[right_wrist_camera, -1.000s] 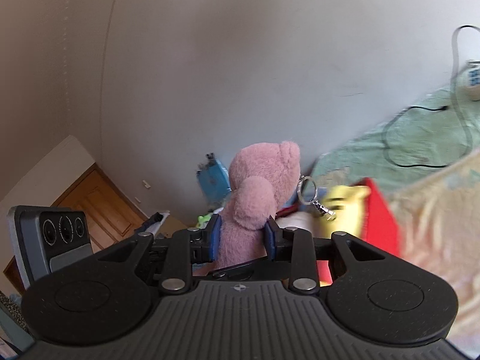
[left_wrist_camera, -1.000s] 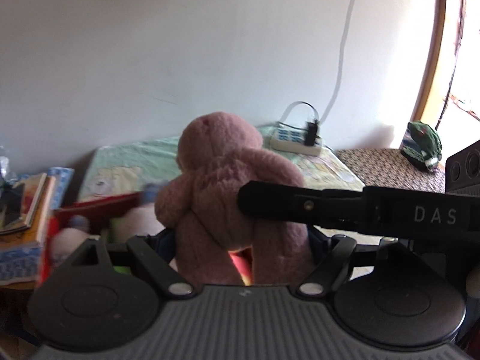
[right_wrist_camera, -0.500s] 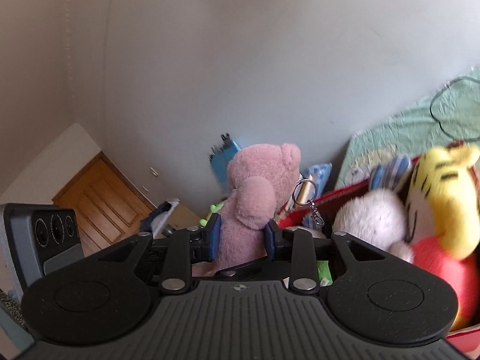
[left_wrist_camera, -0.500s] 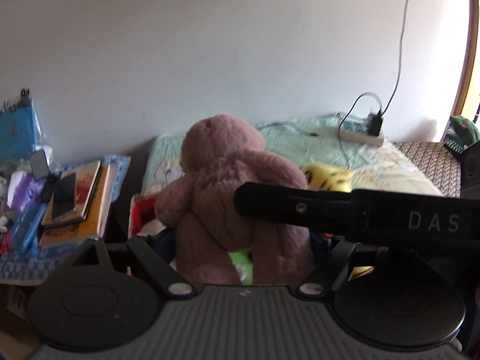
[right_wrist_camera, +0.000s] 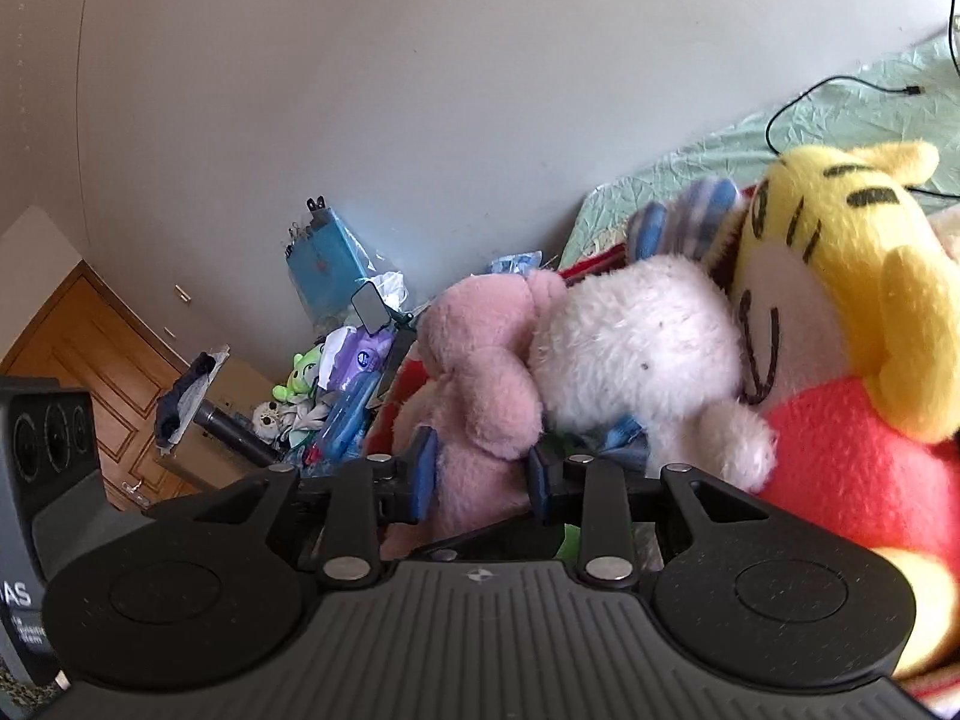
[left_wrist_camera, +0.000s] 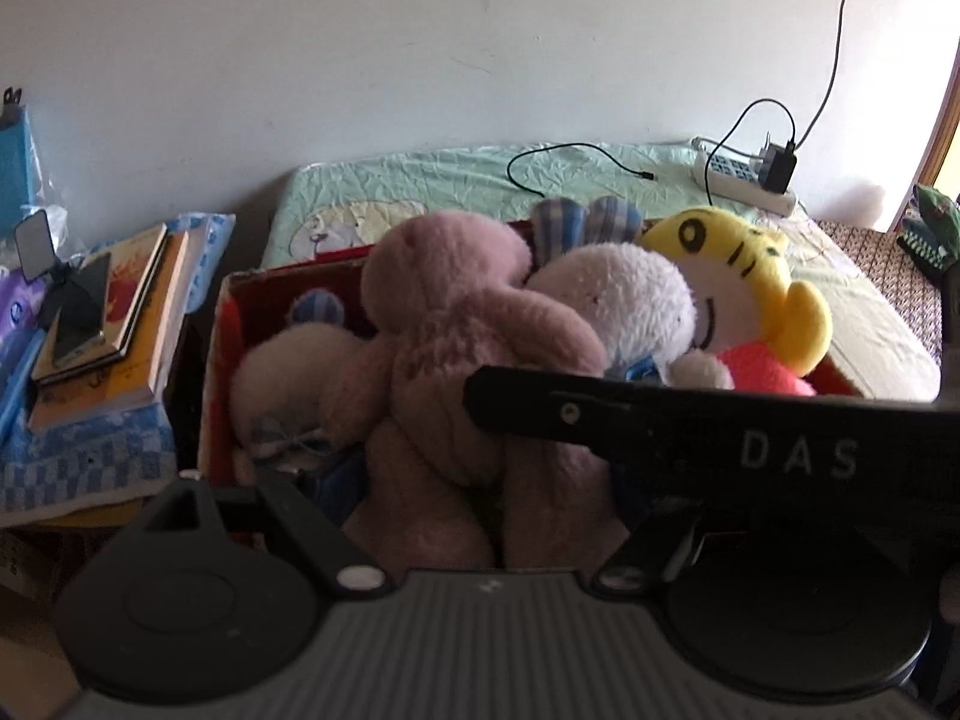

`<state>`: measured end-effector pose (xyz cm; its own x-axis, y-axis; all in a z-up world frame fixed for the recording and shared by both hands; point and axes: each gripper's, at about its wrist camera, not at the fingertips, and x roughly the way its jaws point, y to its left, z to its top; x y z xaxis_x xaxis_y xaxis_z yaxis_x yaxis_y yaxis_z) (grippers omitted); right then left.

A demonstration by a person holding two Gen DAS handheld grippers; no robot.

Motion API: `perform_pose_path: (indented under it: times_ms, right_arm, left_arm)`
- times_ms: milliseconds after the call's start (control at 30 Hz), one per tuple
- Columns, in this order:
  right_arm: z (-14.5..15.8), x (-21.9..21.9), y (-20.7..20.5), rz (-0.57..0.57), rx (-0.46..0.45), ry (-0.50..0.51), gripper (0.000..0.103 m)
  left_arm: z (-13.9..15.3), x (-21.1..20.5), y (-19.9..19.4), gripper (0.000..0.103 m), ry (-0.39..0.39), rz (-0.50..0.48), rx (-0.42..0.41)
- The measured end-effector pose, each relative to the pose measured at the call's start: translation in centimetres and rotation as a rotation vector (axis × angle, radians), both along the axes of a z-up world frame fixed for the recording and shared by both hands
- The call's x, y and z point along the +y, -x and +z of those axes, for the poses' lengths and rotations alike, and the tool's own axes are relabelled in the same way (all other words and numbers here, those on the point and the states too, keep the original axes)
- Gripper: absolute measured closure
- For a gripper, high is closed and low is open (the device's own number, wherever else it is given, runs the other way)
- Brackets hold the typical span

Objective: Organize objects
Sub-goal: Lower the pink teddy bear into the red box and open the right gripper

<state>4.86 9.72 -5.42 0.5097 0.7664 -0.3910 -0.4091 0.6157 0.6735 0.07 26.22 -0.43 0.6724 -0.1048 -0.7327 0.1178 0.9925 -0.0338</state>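
Note:
A pink plush bear (left_wrist_camera: 444, 324) hangs upright over a red cardboard box (left_wrist_camera: 217, 354), its head leaning on a white plush with blue checked ears (left_wrist_camera: 624, 300). A yellow tiger plush (left_wrist_camera: 738, 276) and a cream plush (left_wrist_camera: 282, 372) also lie in the box. My left gripper (left_wrist_camera: 480, 498) is shut on the bear's lower body, its fingertips mostly hidden by the legs. My right gripper (right_wrist_camera: 480, 474) pinches the pink bear (right_wrist_camera: 480, 372) between its blue pads (right_wrist_camera: 423, 474). The right gripper's black body crosses the left wrist view in front of the bear.
The box stands on a bed with a green sheet (left_wrist_camera: 420, 180), where a power strip (left_wrist_camera: 744, 183) and a black cable lie by the wall. Stacked books (left_wrist_camera: 114, 324) rest on a blue checked cloth at the left. A cluttered side table (right_wrist_camera: 336, 396) and a wooden door (right_wrist_camera: 90, 360) lie further left.
Both grippers have come down with the pink bear, from in front of the wall to the box. The bear now leans on the white plush, and the tiger plush has come into view.

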Motion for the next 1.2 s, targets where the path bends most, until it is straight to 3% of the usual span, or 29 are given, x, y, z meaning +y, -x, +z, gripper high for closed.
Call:
perform_pose_path:
  times_ms: [500,667,800,1033,1200]
  right_arm:
    - [-0.3,-0.2,-0.5,0.023,0.051,-0.011,0.058]
    - [0.8,-0.8,0.8,0.001,0.019,0.018,0.056]
    - [1.6,-1.5,1.8,-0.035,-0.006,0.036,0.049]
    - [2.7,-2.4,3.1,-0.096,-0.036,0.059,0.048]
    - [3.3,-2.8,4.4,-0.16,-0.063,0.132,0.047]
  left_arm:
    - [-1.1,0.1,-1.6,0.016,-0.007,-0.018,0.053]
    - [-0.7,-0.1,-1.2,0.016,-0.024,0.001,0.066]
    - [-0.1,-0.2,-0.9,0.016,-0.056,0.029,0.077]
    - [0.8,-0.9,0.1,0.016,-0.083,0.056,0.077]
    - [0.9,-1.6,0.8,0.016,-0.111,0.081,0.093]
